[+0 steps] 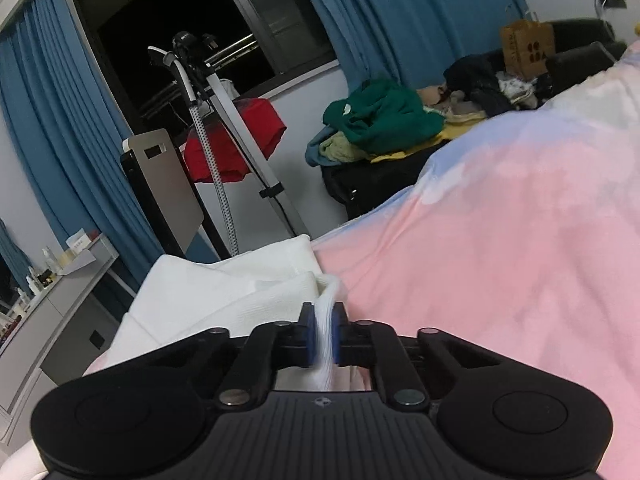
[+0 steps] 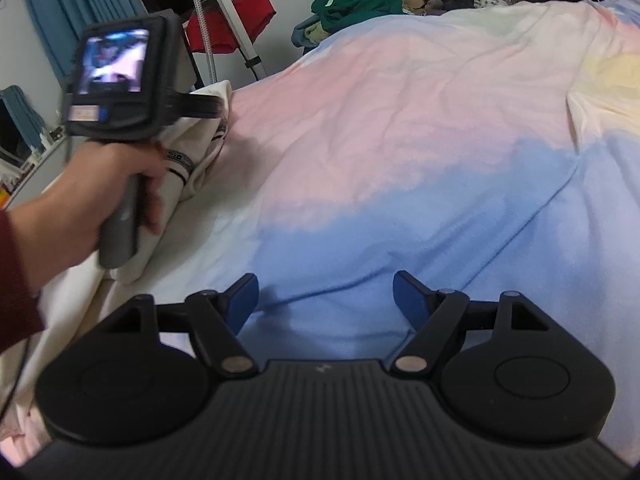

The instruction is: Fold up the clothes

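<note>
Left hand-held gripper (image 1: pixel 323 330) pinches one white garment (image 1: pixel 224 292); right hand-held gripper (image 2: pixel 326 300) agape.

Left gripper (image 1: pixel 323 334) clamped, right gripper (image 2: pixel 326 300) agape

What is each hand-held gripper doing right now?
Left hand-held gripper: shut on the white garment.
Right hand-held gripper: open, empty, above the bedspread.

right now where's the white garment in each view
Left wrist: white garment lies lower left, an edge pinched between the left gripper fingers.
Right wrist: it lies along the left edge, beyond the hand holding that gripper.
Shared landmark: red cloth on the stand.
</note>
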`<state>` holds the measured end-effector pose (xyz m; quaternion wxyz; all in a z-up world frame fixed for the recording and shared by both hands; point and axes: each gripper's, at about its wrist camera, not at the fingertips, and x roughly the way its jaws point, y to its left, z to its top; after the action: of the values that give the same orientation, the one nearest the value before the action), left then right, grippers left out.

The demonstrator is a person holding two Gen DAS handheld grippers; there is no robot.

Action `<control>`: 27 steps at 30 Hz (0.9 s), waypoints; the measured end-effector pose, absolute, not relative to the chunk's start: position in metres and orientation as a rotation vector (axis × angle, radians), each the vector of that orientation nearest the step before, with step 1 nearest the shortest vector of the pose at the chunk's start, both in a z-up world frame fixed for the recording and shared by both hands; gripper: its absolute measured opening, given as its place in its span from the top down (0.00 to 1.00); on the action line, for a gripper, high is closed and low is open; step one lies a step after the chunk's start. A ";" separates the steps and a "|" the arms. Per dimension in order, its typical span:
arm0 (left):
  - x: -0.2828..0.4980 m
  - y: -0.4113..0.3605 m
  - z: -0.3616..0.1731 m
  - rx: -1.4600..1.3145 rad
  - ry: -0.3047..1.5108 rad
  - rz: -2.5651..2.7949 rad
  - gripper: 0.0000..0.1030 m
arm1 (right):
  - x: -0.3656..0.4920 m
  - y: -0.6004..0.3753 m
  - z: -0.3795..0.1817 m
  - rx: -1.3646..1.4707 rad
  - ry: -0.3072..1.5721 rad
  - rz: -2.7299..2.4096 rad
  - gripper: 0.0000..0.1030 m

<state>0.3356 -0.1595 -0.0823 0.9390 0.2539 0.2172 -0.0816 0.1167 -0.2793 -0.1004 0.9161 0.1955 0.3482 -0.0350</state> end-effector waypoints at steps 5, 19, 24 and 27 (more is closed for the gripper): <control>0.263 -0.124 -0.028 0.399 0.406 -0.207 0.95 | 0.111 -0.281 -0.095 0.426 0.701 -0.068 0.26; 0.057 0.015 0.039 0.053 0.347 -0.188 0.96 | 0.063 -0.275 -0.056 0.549 0.534 0.119 0.29; 0.043 0.058 0.034 -0.105 0.366 -0.130 0.96 | 0.061 -0.266 -0.046 0.635 0.544 0.212 0.39; 0.043 0.079 0.034 -0.176 0.374 -0.128 0.96 | 0.085 -0.264 -0.040 0.689 0.589 0.211 0.44</control>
<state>0.0428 0.0791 0.0343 0.9767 -0.0873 0.1853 -0.0635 0.0853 -0.2635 -0.0396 0.8937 0.3322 0.2840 0.1017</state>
